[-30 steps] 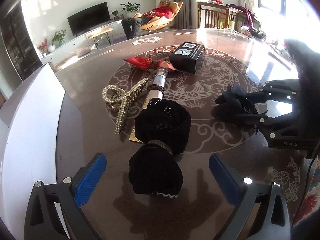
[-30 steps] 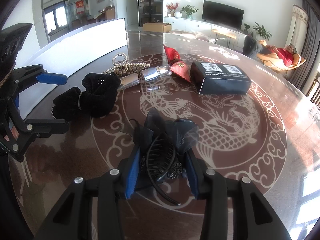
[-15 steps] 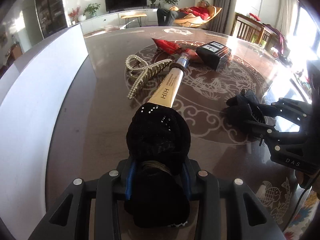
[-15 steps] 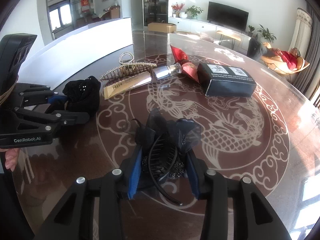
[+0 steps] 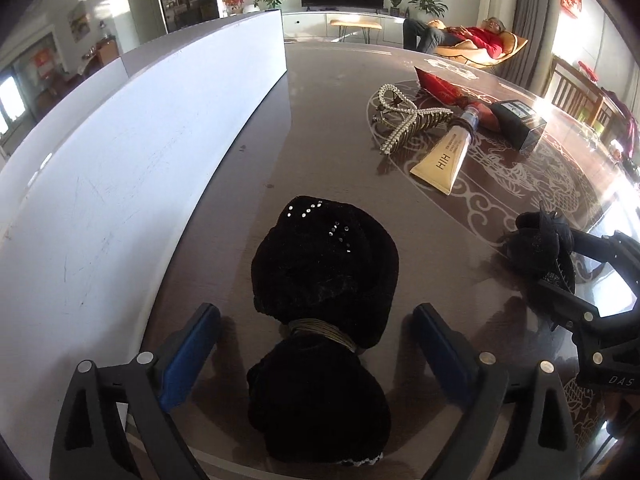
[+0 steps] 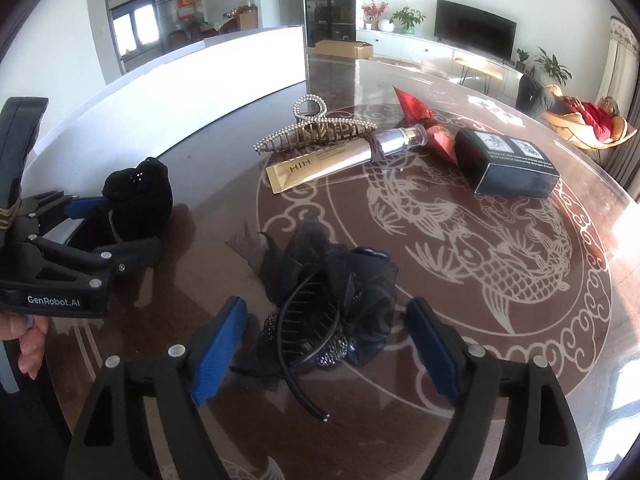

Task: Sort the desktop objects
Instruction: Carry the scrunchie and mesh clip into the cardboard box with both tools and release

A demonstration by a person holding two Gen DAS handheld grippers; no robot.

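Observation:
A black velvet scrunchie (image 5: 324,276) with small rhinestones lies on the dark table between the open fingers of my left gripper (image 5: 316,352); it also shows in the right wrist view (image 6: 138,196). A black mesh hair clip (image 6: 328,304) lies between the open fingers of my right gripper (image 6: 324,348); it also shows in the left wrist view (image 5: 540,240). A pearl claw clip (image 6: 316,128), a gold tube (image 6: 332,160), a red pouch (image 6: 424,120) and a black box (image 6: 508,164) lie farther back.
A long white box wall (image 5: 120,168) runs along the left edge of the table. The round table (image 6: 520,320) has a glass top with a dragon and fish pattern. My left gripper's body (image 6: 52,264) sits at the left in the right wrist view.
Both grippers have opened and let go: the left off the scrunchie, the right off the mesh clip. The left gripper first shut on the scrunchie and dragged it leftward toward the white box.

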